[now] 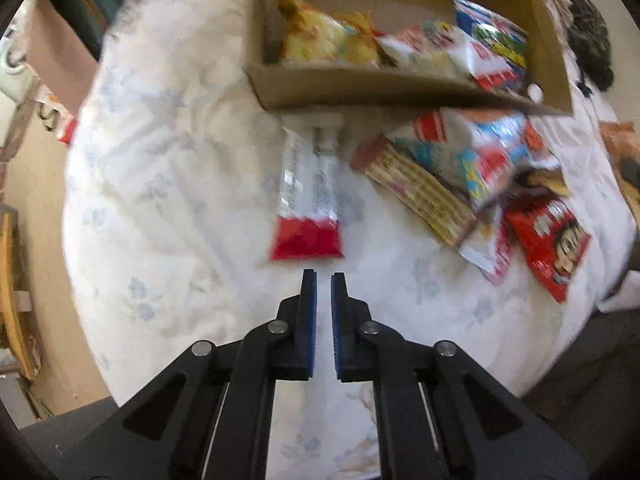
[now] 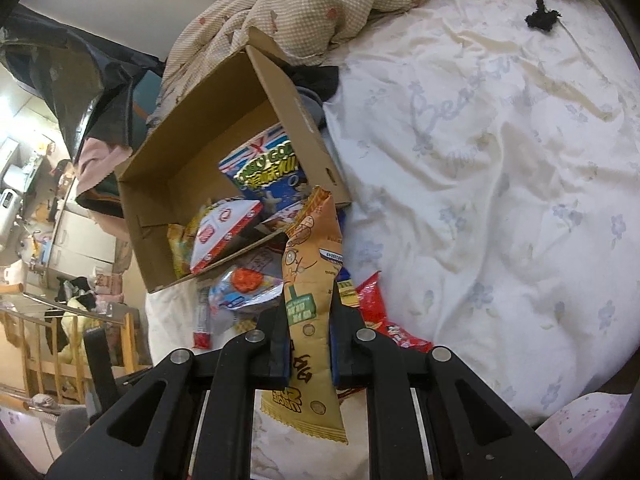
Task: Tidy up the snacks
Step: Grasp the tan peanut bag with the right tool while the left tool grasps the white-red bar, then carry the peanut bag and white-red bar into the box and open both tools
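While hanging over the white bedspread point(image 1: 168, 200), left gripper point(image 1: 323, 276) closing empty below red-ended bar point(image 1: 308, 200), right gripper point(image 2: 310, 312) pinching tan snack pouch point(image 2: 310, 280) at centre, before cardboard box point(image 2: 296, 120).

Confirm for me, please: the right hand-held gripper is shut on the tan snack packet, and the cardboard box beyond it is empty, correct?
Not quite. The right hand-held gripper is indeed shut on the tan snack packet, but the cardboard box is not empty: the right wrist view shows several snack bags inside it, among them a blue bag.
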